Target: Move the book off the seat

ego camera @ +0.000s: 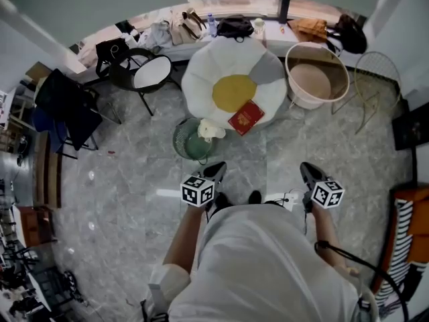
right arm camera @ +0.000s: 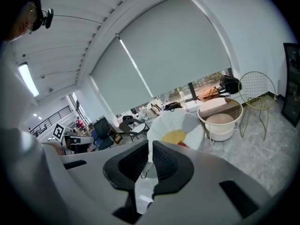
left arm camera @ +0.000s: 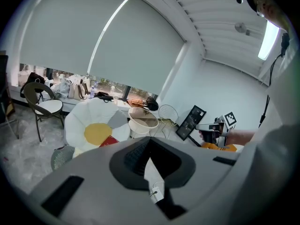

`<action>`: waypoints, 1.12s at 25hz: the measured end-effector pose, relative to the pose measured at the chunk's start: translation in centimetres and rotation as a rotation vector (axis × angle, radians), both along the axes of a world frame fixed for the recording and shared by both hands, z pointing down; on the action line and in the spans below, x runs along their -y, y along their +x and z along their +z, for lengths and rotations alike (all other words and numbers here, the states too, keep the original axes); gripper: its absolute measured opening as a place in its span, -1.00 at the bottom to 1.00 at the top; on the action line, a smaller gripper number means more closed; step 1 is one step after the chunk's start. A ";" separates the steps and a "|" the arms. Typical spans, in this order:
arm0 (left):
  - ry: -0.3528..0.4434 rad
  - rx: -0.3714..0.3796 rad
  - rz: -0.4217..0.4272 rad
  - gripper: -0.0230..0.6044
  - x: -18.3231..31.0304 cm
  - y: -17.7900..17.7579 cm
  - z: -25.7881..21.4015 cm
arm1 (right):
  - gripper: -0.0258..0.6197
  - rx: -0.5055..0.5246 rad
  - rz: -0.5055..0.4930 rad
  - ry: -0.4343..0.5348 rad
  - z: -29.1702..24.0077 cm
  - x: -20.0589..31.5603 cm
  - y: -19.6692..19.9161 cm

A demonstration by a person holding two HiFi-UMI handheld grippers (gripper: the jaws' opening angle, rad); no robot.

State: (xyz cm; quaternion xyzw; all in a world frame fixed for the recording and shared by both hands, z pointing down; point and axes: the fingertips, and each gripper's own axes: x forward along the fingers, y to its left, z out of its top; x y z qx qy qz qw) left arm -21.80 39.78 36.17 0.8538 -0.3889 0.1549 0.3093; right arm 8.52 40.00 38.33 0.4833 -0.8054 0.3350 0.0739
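A red book (ego camera: pixel 246 118) lies on the front right of a flower-shaped seat (ego camera: pixel 201 79) with white petals and a yellow centre. Both grippers hang well short of it, over the grey floor by the person's body. My left gripper (ego camera: pixel 216 172) has its jaws together, nothing between them. My right gripper (ego camera: pixel 308 172) is shut and empty too. In the left gripper view the book (left arm camera: pixel 108 141) peeks over the shut jaws, on the seat (left arm camera: pixel 89 118). In the right gripper view the seat (right arm camera: pixel 180 123) and a sliver of the book (right arm camera: pixel 182 144) show past the jaws.
A green wire basket (ego camera: pixel 189 141) stands on the floor just in front of the seat. To its right are a round white tub (ego camera: pixel 316 76) and a wire chair (ego camera: pixel 375 86). A black chair (ego camera: pixel 144 72) is at the left. Bags line the window ledge (ego camera: pixel 234 25).
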 end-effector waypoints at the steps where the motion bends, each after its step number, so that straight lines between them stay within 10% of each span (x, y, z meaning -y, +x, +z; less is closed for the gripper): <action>1: 0.001 -0.003 -0.009 -0.92 0.0 0.3 0.0 | -0.76 -0.001 -0.005 -0.003 0.1 0.0 0.5; 28: -0.029 0.041 -0.020 -0.92 6.2 2.2 2.8 | -0.76 -0.051 -0.049 -0.067 2.8 5.7 3.2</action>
